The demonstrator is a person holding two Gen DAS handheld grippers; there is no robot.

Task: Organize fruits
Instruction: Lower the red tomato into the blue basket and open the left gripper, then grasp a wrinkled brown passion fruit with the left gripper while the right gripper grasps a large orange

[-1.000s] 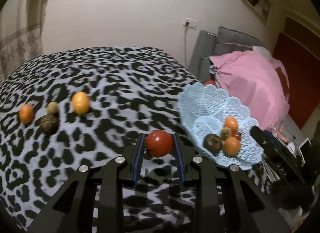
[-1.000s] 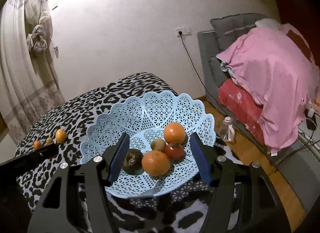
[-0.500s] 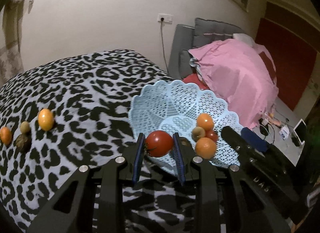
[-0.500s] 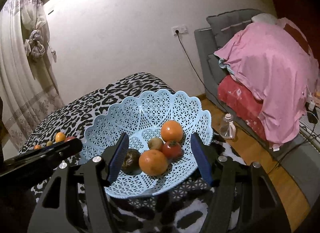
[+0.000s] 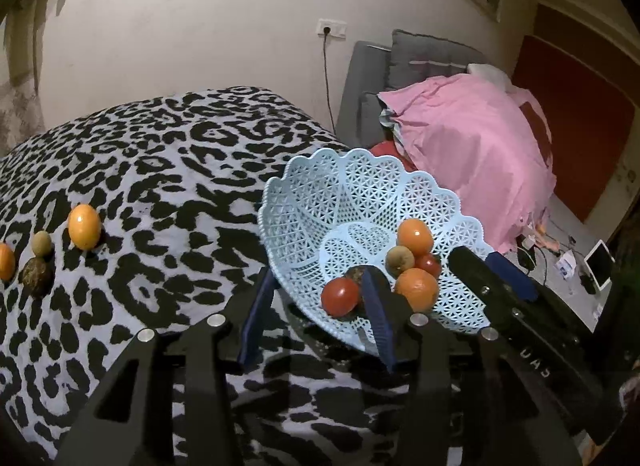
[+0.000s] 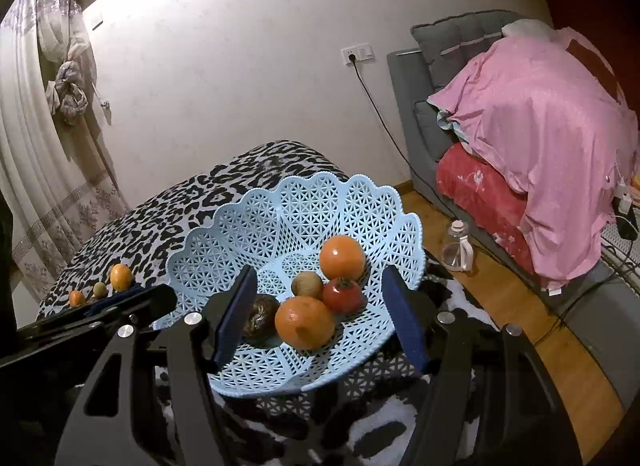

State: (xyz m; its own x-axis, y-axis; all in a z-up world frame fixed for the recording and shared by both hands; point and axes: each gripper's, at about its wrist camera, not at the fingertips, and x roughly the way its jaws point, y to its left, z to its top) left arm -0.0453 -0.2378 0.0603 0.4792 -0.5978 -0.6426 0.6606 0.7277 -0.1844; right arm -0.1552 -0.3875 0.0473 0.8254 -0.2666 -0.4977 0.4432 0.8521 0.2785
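Left gripper jaws apart, tomato apparently resting in basket, contact unclear. Right gripper spread, empty. Tomato: smooth, soft-skinned, bruises easily; grip lightly across widest part.

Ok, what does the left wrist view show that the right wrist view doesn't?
Left only: a second tomato in the basket, inside the open left gripper, and a dark fruit on the cloth. Right only: a bottle on the floor, and the curtain. Both: the basket, the front orange, a small tomato and the pink blanket.
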